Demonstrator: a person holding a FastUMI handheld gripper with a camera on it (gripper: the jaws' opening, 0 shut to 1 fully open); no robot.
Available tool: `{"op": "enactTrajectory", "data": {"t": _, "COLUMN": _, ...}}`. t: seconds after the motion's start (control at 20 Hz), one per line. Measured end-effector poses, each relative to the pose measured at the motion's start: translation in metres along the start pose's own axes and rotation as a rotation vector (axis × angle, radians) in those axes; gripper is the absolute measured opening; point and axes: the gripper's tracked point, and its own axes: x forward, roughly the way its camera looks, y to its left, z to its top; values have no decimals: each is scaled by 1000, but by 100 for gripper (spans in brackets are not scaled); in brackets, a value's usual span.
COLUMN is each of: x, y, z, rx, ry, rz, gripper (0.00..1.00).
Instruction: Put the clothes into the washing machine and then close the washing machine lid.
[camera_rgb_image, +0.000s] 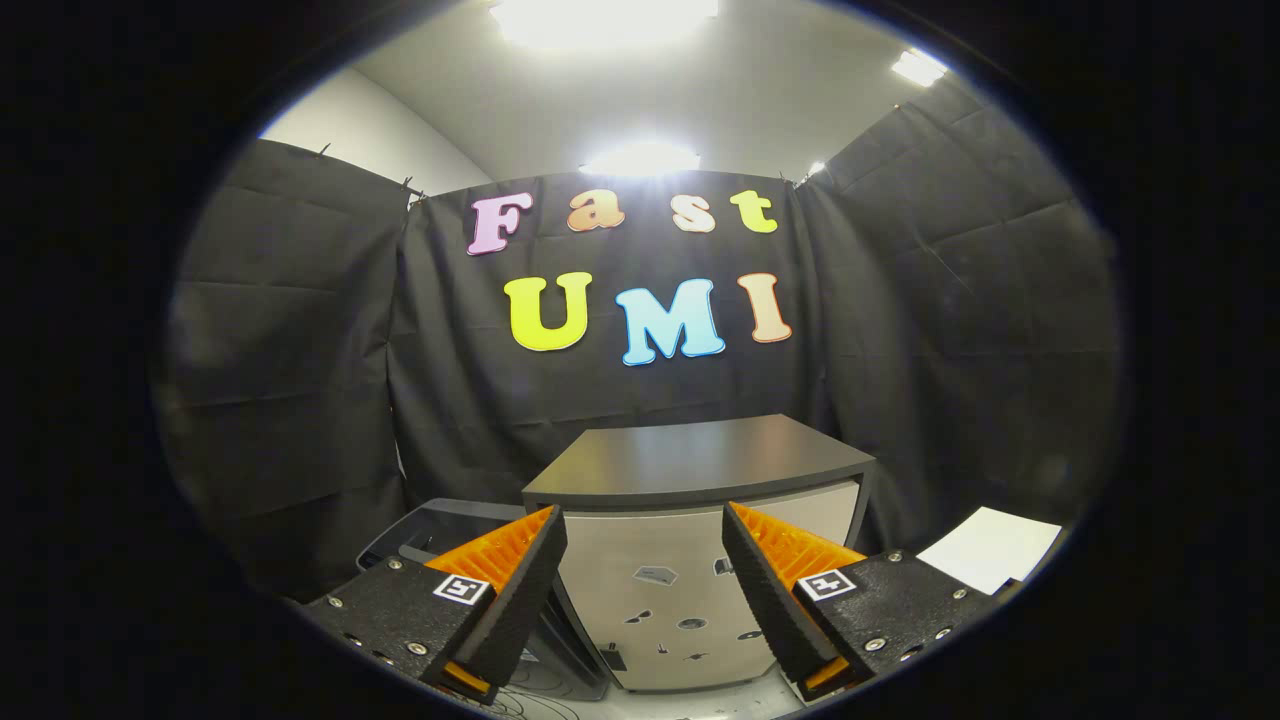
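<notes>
Tongs (645, 560) gape wide and empty before the washing machine (690, 560), whose flat dark lid (700, 460), likely stiff and light, seems best handled at its front edge.

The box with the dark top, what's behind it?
Behind the box hangs the booth's black cloth wall. The box hides the cloth's bottom part. The gripper is open, holding nothing.

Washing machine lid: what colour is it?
Dark grey-brown lid, seen in the gripper view, beyond the open gripper.
</notes>
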Motion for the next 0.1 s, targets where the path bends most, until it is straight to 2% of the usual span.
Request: {"op": "enactTrajectory", "data": {"t": 0.1, "x": 1, "y": 0, "z": 2, "rx": 1, "ry": -3, "rz": -1, "gripper": 96}}
